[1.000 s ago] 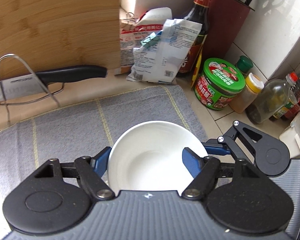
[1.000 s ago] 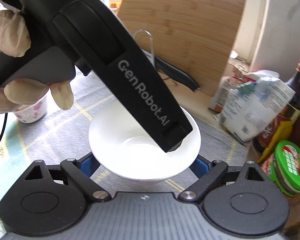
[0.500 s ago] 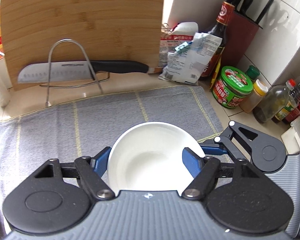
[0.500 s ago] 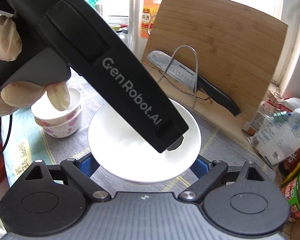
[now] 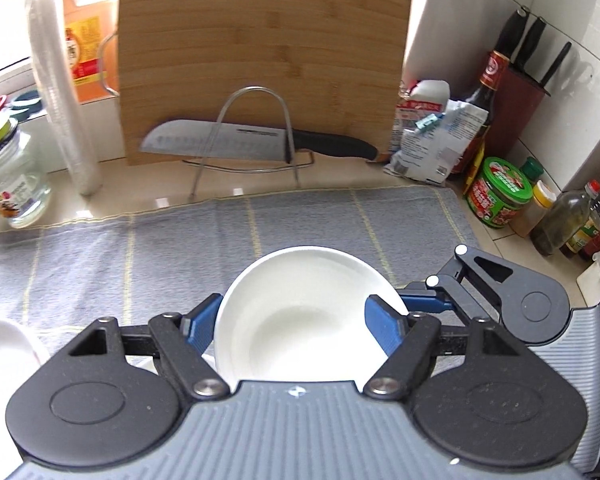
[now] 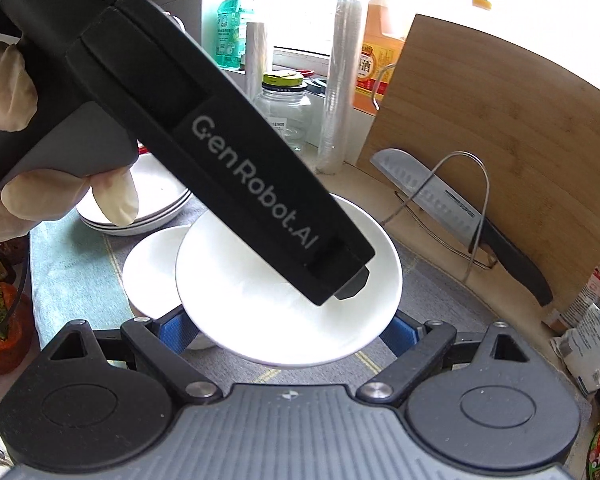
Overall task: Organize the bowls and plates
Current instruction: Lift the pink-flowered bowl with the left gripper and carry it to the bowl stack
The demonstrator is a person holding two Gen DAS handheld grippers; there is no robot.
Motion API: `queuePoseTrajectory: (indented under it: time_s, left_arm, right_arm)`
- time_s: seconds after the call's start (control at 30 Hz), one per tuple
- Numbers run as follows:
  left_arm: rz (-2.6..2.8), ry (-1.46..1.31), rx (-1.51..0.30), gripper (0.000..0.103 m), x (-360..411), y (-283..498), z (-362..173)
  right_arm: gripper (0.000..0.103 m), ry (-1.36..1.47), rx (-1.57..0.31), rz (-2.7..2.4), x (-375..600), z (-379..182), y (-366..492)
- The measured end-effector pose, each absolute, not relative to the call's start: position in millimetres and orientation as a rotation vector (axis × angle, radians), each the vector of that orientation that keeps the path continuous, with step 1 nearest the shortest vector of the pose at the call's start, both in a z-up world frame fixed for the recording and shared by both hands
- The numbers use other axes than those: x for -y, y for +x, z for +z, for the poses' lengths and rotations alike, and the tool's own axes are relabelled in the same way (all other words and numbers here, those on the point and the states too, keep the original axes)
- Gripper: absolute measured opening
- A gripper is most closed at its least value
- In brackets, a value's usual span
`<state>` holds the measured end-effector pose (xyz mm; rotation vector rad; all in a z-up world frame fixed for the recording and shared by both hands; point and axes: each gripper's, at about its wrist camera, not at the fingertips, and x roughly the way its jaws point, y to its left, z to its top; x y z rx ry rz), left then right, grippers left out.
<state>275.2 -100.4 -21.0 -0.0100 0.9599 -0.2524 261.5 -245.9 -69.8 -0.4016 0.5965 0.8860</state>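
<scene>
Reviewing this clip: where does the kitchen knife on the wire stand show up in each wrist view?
Left wrist: kitchen knife at upper centre, lying level, handle to the right.
Right wrist: kitchen knife at right of centre, slanting down to the right.
Shared landmark: the bamboo cutting board behind it.

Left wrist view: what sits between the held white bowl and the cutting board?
Past the white bowl: bare grey mat, then the wire rack carrying the knife, before the cutting board. Left wrist view shows it.

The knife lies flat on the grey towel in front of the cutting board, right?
Not quite. The knife rests in the wire rack in front of the cutting board, behind the grey towel, not flat on it. The left wrist view shows it.
</scene>
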Motion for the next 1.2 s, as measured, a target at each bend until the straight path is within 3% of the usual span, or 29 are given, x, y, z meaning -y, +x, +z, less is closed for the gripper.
queuePoseTrajectory:
  time_s: [0.53,1.2]
  left_arm:
    - [-0.173,-0.082,-0.975,0.075,29.7,255.3,-28.6]
    - [-0.186,-0.126,-1.008,0.075,17.3,254.7,-51.3]
  right_arm:
    - [0.096,-0.439,-0.62,0.972,177.5,-78.6,245.2]
    - [0.096,-0.442,-0.69,0.973,165.0,-97.2,244.3]
